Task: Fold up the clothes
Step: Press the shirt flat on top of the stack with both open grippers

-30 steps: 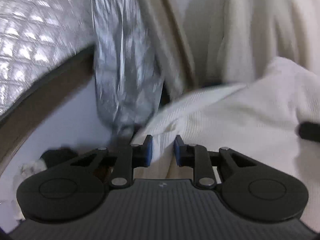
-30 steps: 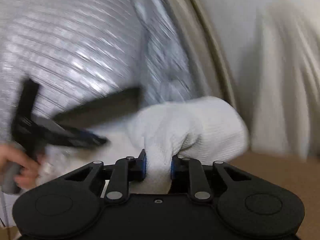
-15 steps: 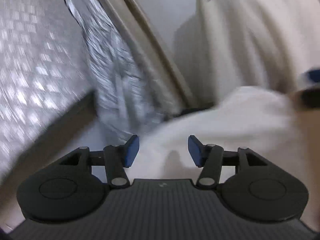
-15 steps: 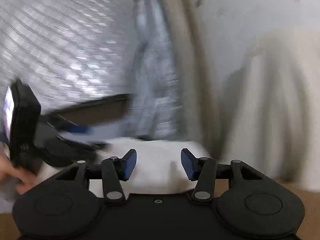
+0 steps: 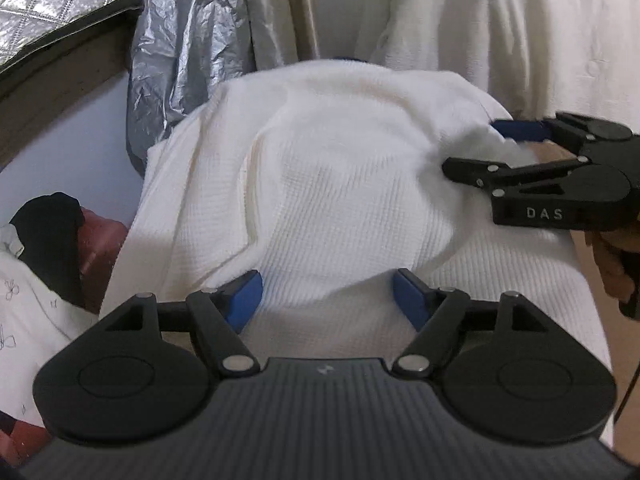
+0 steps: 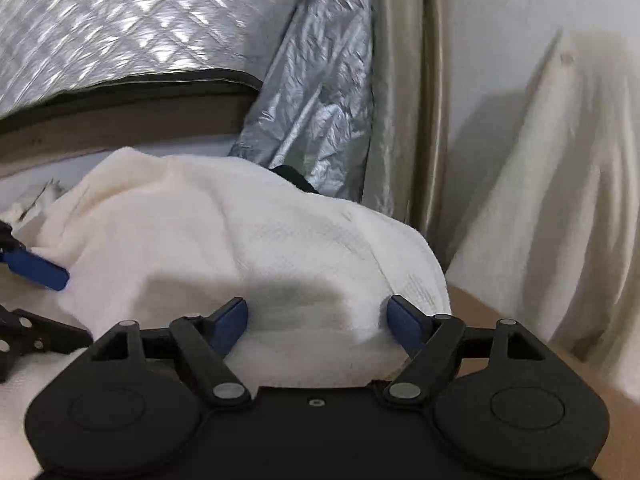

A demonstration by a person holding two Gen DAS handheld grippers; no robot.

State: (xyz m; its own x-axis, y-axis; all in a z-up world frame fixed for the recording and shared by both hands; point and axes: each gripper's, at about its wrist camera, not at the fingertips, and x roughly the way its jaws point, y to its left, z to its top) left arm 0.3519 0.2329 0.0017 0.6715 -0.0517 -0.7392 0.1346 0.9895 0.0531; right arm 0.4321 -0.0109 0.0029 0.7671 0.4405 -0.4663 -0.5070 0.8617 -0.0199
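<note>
A white waffle-knit cloth (image 5: 340,184) lies in a soft heap in the middle of the left wrist view, and it fills the lower middle of the right wrist view too. It rests on a pale surface, with a crinkly silver sheet (image 5: 188,40) hanging behind it at the upper left. The left gripper (image 5: 328,300) sits at the bottom of its view with its blue pads far apart and opening wider; the cloth lies between them, but the pads do not press on it. The right gripper (image 6: 318,318) is the same: its jaws are opening, with cloth between them and nothing pinched. It looks like both are letting go so a folded flap can lie down on the rest of the cloth. The cloth looks thick and bumpy, with small squares in the weave. It is puffy on top and has a few deep creases, so the fold is not flat yet. At the left edge sit a black cloth (image 5: 52,232) and a dark red thing (image 5: 100,248).
</note>
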